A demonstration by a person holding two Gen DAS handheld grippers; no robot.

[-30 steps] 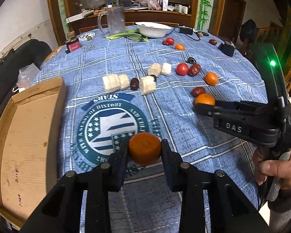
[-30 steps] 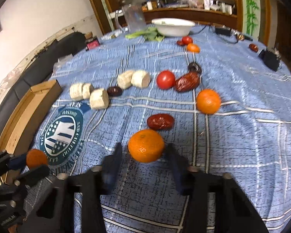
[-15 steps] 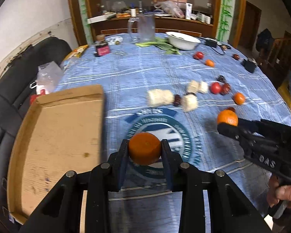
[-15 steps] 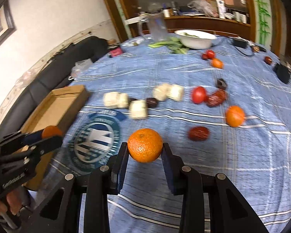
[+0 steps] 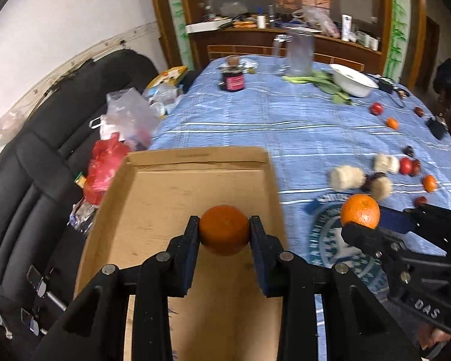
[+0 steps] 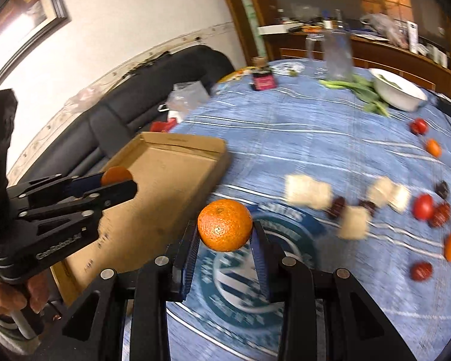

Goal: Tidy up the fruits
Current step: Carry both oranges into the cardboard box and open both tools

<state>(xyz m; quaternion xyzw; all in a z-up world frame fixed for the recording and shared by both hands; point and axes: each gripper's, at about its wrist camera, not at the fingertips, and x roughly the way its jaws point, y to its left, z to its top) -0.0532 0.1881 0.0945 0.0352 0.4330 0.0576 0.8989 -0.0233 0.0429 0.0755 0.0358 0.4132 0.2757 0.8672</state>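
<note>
Above the cardboard tray (image 5: 195, 162), left hand-held gripper (image 5: 224, 231) clamps a dark orange (image 5: 224, 230); right hand-held gripper (image 6: 224, 228) clamps a bright orange (image 6: 224, 225) over the table (image 6: 330, 138).

— What sort of place am I working in?
— A lived-in home dining room, I think. Beyond my fingers (image 5: 192, 231) spreads a table under a blue cloth (image 5: 300, 126); left of them runs a black sofa (image 5: 45, 162), and far ahead stands a cluttered wooden sideboard (image 5: 285, 39).
</note>
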